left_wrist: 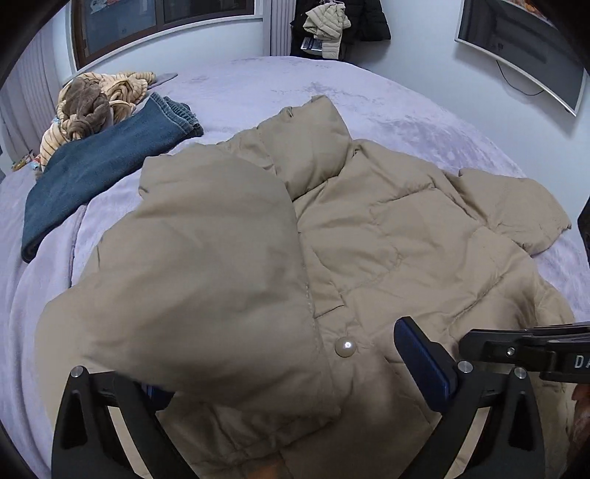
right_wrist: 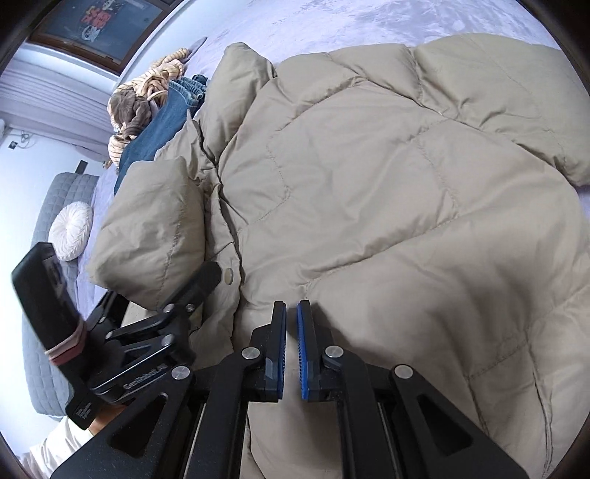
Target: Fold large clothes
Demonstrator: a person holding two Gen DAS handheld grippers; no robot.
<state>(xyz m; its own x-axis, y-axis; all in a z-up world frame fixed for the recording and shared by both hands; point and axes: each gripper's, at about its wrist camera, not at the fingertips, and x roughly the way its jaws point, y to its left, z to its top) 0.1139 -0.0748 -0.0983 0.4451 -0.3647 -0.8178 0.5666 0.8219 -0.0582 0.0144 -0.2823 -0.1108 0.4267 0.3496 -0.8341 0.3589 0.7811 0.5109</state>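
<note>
Home bedroom: bed (left_wrist: 258,84) under lilac plush cover; window (left_wrist: 162,18); wall-mounted television (left_wrist: 523,48); coats on hangers (left_wrist: 332,29); round white cushion (right_wrist: 70,235); grey quilted bedding (right_wrist: 48,258).

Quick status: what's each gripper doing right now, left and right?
Left gripper: open, jaws wide around the folded-over sleeve of the beige puffer jacket.
Right gripper: nearly shut, holding nothing, above the jacket.

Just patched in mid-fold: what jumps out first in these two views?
The beige puffer jacket fills both views, spread on the lilac bed with one sleeve folded across its front beside a pearl button. Jeans and a striped garment lie at the far left.
</note>
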